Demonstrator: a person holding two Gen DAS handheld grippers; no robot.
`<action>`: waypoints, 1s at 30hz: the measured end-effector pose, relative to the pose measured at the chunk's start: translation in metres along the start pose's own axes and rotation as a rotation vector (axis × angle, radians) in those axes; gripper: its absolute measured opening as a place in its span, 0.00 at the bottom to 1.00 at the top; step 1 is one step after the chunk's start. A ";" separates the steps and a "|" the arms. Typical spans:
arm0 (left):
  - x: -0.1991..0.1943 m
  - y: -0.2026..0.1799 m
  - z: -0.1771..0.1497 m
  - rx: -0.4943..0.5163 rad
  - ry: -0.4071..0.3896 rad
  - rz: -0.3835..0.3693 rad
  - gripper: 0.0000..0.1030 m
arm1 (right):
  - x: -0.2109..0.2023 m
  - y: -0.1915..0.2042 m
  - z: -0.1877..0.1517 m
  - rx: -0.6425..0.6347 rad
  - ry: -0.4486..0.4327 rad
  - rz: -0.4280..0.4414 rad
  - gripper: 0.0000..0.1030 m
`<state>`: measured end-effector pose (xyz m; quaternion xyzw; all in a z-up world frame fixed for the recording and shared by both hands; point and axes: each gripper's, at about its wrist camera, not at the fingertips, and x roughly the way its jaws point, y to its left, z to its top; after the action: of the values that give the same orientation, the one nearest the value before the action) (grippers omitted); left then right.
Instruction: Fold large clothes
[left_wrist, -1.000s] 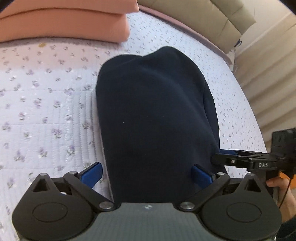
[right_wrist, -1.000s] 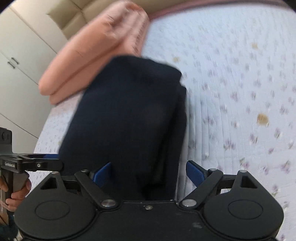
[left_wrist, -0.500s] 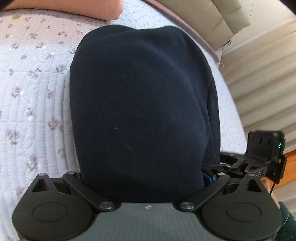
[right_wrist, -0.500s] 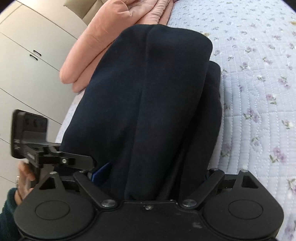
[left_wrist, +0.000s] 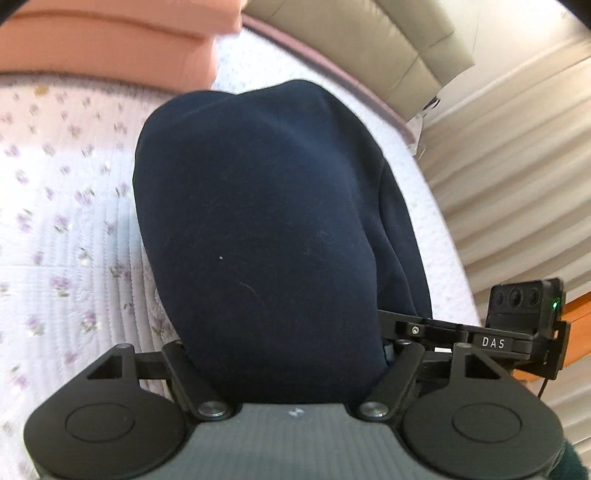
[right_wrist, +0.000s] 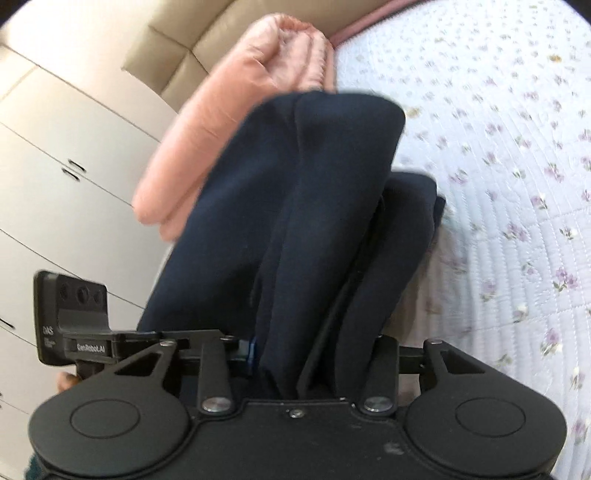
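A folded dark navy garment (left_wrist: 266, 221) lies lengthwise on the floral bedspread (left_wrist: 62, 206), its near end raised. My left gripper (left_wrist: 284, 354) is shut on the garment's near edge; the cloth bulges over its fingers and hides them. My right gripper (right_wrist: 314, 354) is shut on the same near edge of the garment (right_wrist: 295, 221), with folds of cloth bunched between the jaws. Each gripper shows at the side of the other's view: the right one in the left wrist view (left_wrist: 491, 341), the left one in the right wrist view (right_wrist: 92, 343).
A folded salmon-pink quilt (left_wrist: 103, 44) lies at the bed's far end, also in the right wrist view (right_wrist: 240, 122). A beige padded headboard (left_wrist: 369, 40) is behind it. Pleated curtains (left_wrist: 517, 166) hang beyond the bed's right side; white cupboards (right_wrist: 55, 184) stand on the other side.
Both grippers went from open at the garment's near edge to shut on it. The near end has lifted and the cloth now bunches up in front of both cameras.
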<state>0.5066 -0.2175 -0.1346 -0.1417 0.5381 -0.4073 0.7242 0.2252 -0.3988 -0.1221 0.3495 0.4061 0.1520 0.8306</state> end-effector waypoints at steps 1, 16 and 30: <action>-0.016 -0.005 0.000 0.000 -0.011 -0.009 0.73 | -0.009 0.014 0.000 -0.012 -0.011 0.013 0.50; -0.217 -0.055 -0.101 0.102 -0.119 0.100 0.81 | -0.058 0.188 -0.105 -0.189 -0.074 0.156 0.50; -0.089 0.112 -0.155 -0.031 0.010 0.097 0.97 | 0.058 0.058 -0.164 -0.120 0.062 -0.066 0.62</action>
<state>0.4085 -0.0452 -0.2066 -0.1248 0.5544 -0.3642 0.7379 0.1348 -0.2512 -0.1838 0.2808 0.4329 0.1591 0.8417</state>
